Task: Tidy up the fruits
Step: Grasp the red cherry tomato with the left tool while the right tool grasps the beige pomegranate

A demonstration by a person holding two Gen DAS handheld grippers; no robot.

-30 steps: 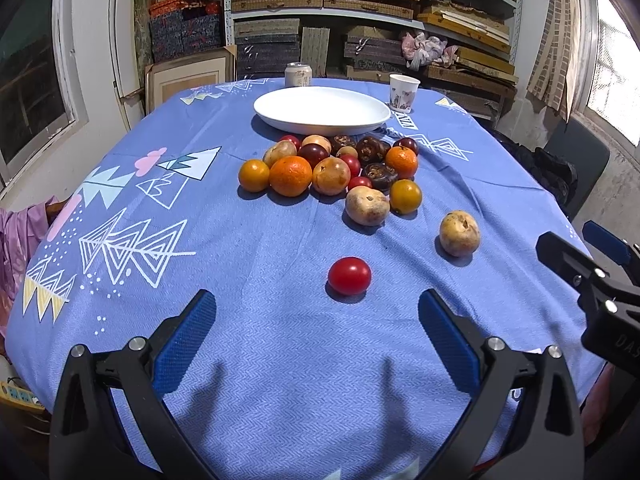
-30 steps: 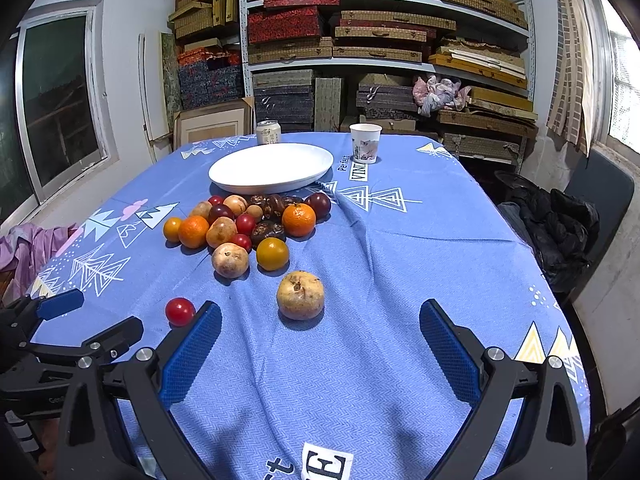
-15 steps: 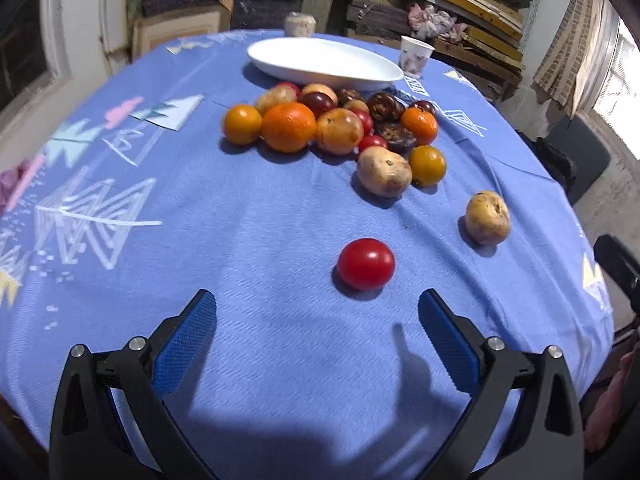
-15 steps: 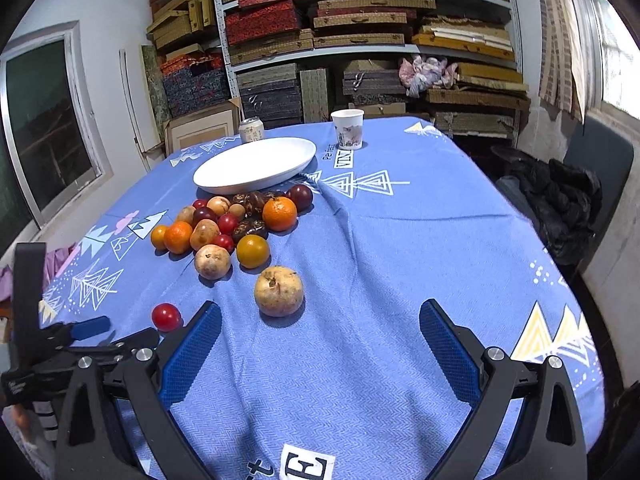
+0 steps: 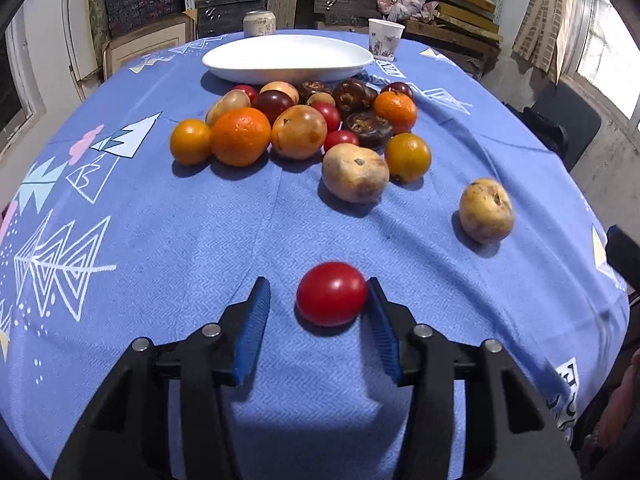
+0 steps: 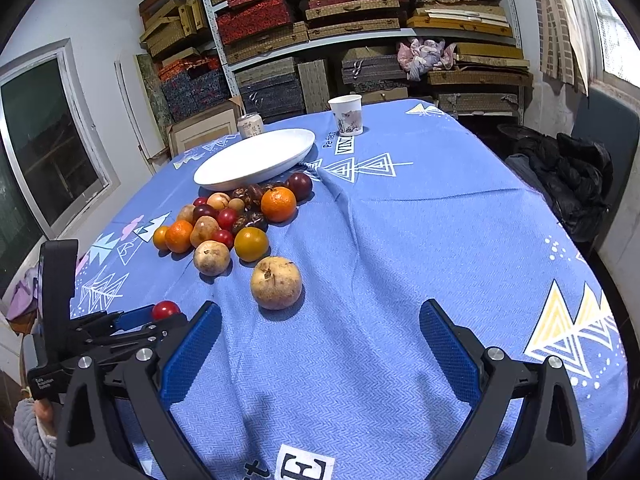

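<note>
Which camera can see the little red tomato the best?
The left wrist view. The red tomato sits whole and close between the left gripper fingers, touching the right-hand one. In the right wrist view the tomato is small, near the edge, partly hidden behind the left gripper.

On the table four orange or yellow-orange round fruits [image 5: 240,136] are counted, four small red fruits [image 5: 331,294] – one of them lying apart from the pile – and two large pale fruits [image 5: 486,210]. In the pile two dark purple fruits [image 5: 272,102] and three dark brown wrinkled fruits [image 5: 368,124] are also seen, and at least three tan fruits [image 5: 299,132], whose number cannot be told exactly. One white plate [image 5: 240,64], one paper cup [image 5: 385,38] and one can [image 5: 260,24] are counted behind them.
</note>
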